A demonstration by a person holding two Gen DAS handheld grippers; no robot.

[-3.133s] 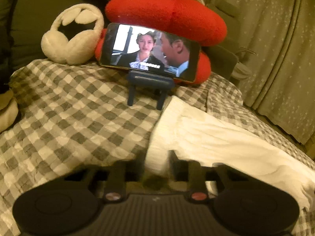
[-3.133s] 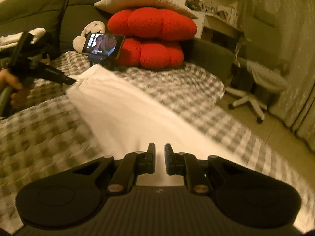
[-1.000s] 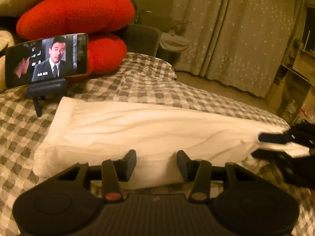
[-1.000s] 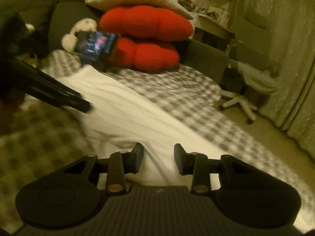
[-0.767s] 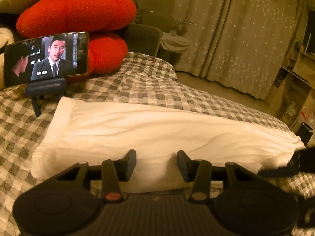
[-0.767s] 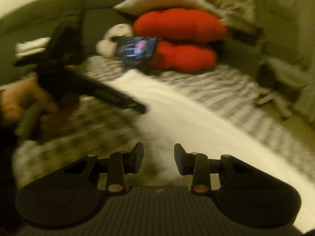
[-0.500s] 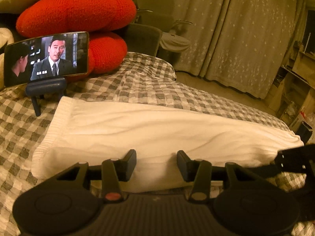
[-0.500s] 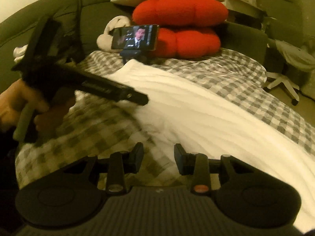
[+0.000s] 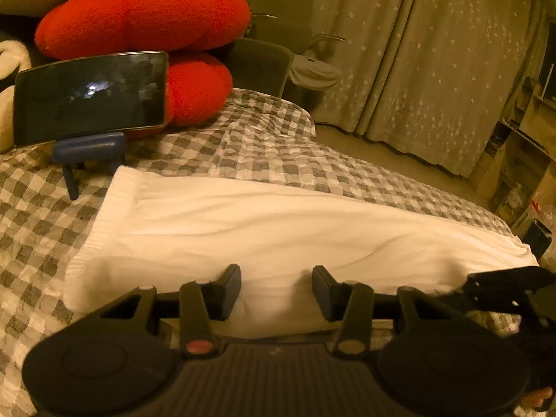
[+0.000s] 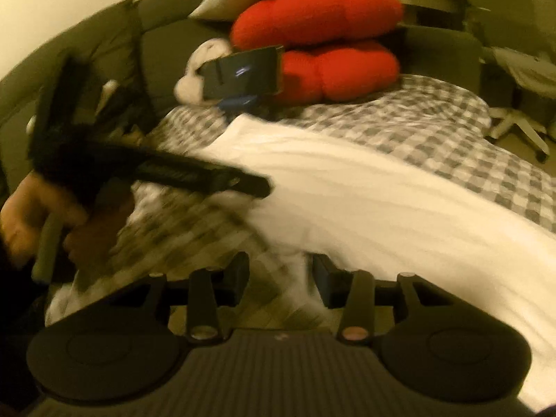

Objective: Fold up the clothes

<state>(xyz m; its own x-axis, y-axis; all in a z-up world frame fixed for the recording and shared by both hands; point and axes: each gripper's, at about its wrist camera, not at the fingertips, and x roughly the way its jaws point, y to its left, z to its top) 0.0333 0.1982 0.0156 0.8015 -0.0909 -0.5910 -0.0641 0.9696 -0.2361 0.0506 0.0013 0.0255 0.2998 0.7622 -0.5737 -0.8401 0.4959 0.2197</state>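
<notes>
One long white garment [image 9: 278,229] lying flat, left fingers [image 9: 231,286] apart, right fingers [image 10: 239,274] opening.

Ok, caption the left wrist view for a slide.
Open left gripper over the near edge of a long white knitted garment laid on a grey-checked bedspread.

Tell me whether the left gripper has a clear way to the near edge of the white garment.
Probably yes: the left gripper has its jaws apart right over the white garment, with nothing between them and its near edge.
</notes>
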